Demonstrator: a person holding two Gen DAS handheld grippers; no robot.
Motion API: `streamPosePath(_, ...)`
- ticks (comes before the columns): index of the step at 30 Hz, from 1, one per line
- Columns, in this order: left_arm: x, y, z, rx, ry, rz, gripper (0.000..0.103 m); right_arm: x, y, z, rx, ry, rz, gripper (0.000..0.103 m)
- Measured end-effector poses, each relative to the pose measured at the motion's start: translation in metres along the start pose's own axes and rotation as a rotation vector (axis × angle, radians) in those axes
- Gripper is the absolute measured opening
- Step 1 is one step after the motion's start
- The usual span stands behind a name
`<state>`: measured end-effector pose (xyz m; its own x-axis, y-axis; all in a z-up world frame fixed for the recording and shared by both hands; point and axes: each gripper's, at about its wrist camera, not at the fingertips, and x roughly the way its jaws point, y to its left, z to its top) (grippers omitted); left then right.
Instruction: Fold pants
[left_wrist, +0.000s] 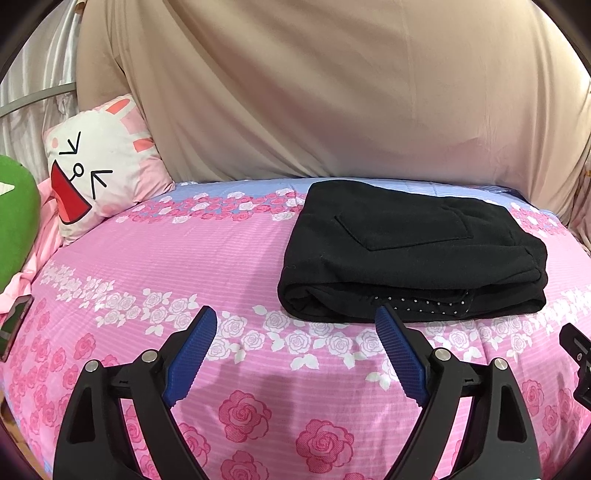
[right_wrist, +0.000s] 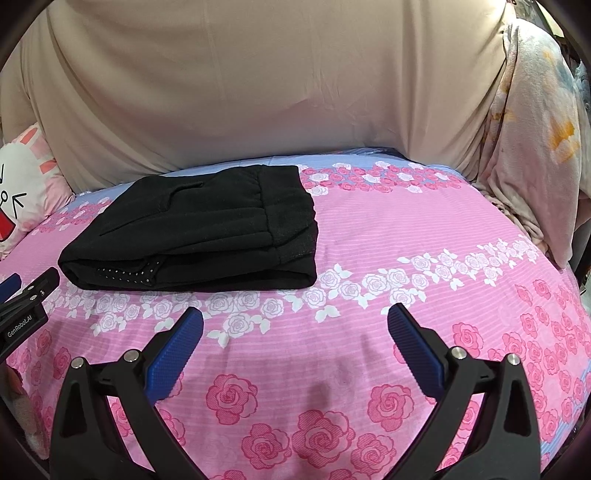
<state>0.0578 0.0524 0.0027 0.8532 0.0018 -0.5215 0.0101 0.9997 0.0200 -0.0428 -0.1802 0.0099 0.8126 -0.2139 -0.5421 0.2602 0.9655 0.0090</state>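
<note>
Both grippers, left (left_wrist: 295, 317) and right (right_wrist: 295, 317), hang wide open and empty over the near bedsheet (right_wrist: 369, 240), pants (right_wrist: 207, 229) already folded neatly farther back, looks basically done.

left gripper (left_wrist: 297, 325) agape, empty | pants (left_wrist: 410, 251) folded on bedsheet (left_wrist: 221, 258)

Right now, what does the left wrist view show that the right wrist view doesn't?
Only the left wrist view shows the green cushion and the open left claw.

Only the right wrist view shows the floral blanket heaped at the bed's right edge, and the open right claw.

Both show the folded black pants on the rose bedsheet, the rabbit pillow and the beige drape.
</note>
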Motion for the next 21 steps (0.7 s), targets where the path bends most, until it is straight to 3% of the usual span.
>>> streamPosePath(21,0.0015,-0.0001,-0.0001,0.002,0.000,-0.002,0.085,-0.0009,0.0019,-0.0001,0.004,-0.001,-0.004,0.098)
